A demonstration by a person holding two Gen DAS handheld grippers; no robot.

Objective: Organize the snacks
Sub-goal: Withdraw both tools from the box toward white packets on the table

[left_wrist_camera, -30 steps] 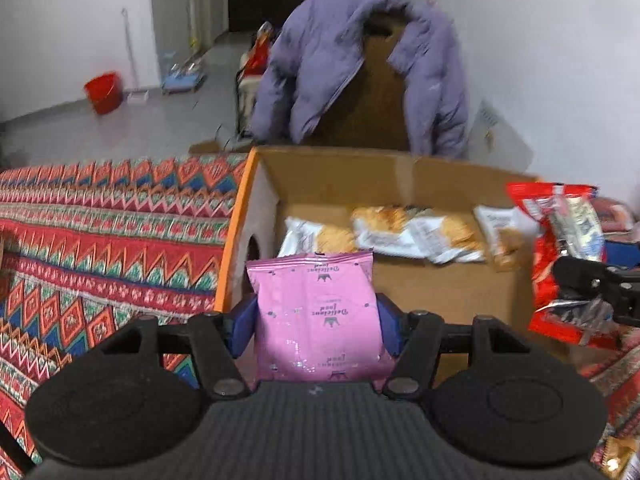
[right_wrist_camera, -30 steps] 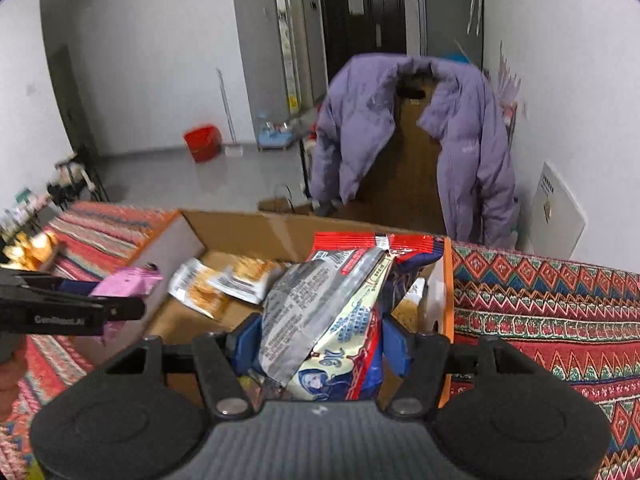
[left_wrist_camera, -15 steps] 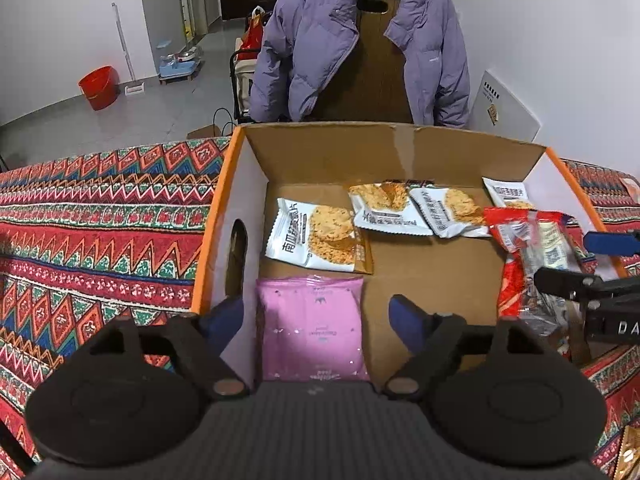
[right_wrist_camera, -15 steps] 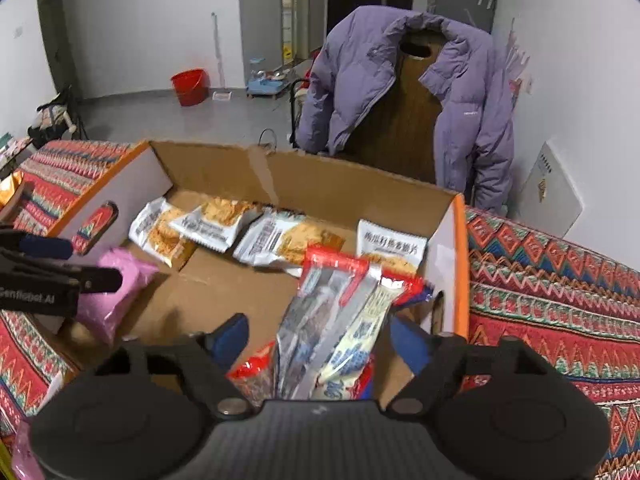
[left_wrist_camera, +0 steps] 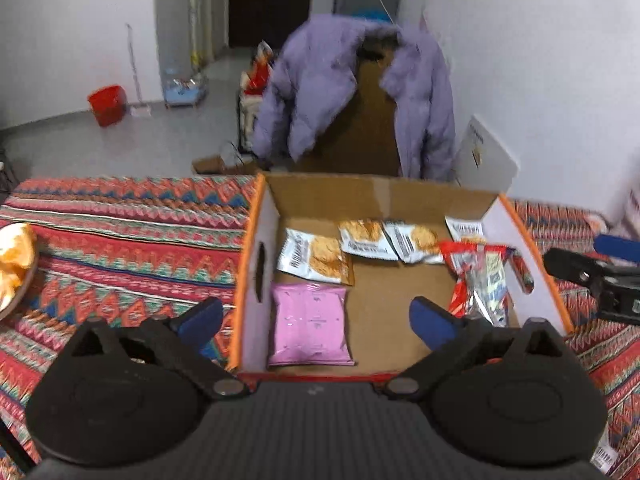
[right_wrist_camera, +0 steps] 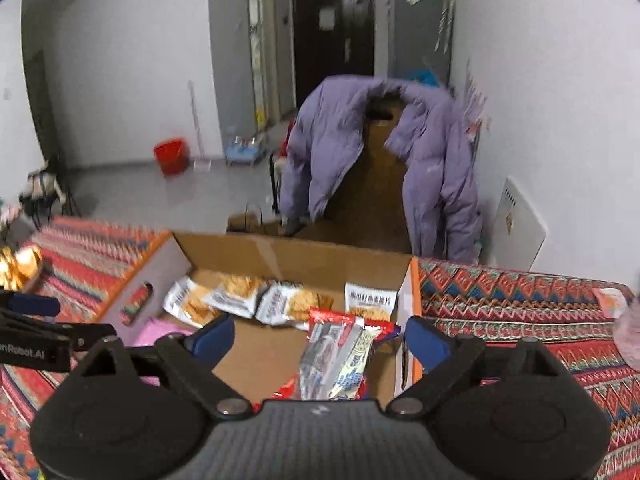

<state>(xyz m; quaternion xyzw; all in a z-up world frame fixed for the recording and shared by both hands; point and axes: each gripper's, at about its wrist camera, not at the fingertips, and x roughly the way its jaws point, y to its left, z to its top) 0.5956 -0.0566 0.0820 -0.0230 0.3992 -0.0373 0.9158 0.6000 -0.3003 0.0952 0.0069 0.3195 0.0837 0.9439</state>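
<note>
Both sets of tongs are opening wide and grip nothing. The left gripper hangs above the pink packet, lying at 7 o'clock in the cardboard box. The right gripper hangs above the red packet, at 4 o'clock.

**Layout of box, packets and surroundings**

An open box stands on a cloth. Inside, a row of cracker packets lies along the far wall. A flat pouch lies in the near left corner, beside the left wall. A packet bundle leans in the near right corner against the right wall. Left of the box, at the cloth's edge, sits a plate. Behind the box, a jacket hangs over a chair; further back left, a bucket stands on the floor.
</note>
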